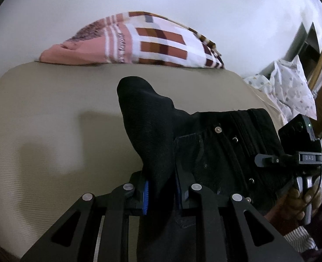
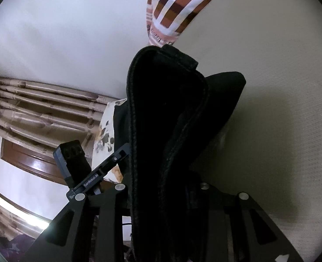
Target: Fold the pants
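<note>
Pants [image 1: 215,144], black, hang lifted above the bed [image 1: 51,120], stretched crosswise between both grippers: left gripper [image 1: 161,193] clamped narrowly on one fabric edge, right gripper [image 2: 163,187] likewise closed on the thick waistband, so neither hand is nearer.

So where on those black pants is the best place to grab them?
At the thick stitched waistband edge of the black pants, one end in each set of fingers, coming from the near side of the bed. That is how the left gripper and right gripper hold them.
</note>
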A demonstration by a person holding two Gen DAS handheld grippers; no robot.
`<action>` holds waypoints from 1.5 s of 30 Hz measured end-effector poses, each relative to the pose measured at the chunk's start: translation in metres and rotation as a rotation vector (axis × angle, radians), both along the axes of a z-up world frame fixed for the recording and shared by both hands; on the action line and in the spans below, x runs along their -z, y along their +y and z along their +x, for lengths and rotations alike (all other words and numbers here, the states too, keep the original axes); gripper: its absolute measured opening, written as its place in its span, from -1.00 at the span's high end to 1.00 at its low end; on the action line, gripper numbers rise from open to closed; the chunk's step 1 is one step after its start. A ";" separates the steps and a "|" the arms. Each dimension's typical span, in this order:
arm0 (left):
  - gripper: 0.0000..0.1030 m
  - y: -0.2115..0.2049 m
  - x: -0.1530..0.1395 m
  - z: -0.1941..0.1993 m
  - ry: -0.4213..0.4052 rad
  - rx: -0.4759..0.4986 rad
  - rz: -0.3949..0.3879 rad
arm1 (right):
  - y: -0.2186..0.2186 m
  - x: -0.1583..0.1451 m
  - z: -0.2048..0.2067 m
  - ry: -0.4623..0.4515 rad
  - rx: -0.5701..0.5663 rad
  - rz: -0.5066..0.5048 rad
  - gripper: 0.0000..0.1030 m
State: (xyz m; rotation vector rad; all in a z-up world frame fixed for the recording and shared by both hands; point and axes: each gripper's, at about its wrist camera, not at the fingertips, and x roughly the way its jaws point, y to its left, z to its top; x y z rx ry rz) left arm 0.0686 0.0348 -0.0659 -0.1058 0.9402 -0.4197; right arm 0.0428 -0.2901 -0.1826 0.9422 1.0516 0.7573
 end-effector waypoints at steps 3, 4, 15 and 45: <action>0.64 0.013 -0.006 0.002 -0.017 -0.022 0.011 | 0.015 -0.005 0.009 -0.005 -0.017 0.007 0.45; 0.64 0.016 -0.007 0.003 -0.022 -0.028 0.015 | 0.019 -0.005 0.009 -0.007 -0.021 0.007 0.45; 0.64 0.059 -0.019 0.024 -0.066 -0.110 0.038 | 0.064 -0.019 0.046 -0.024 -0.068 0.017 0.45; 0.64 0.158 -0.002 0.151 -0.092 -0.298 0.054 | 0.166 -0.012 0.200 -0.019 -0.125 0.013 0.45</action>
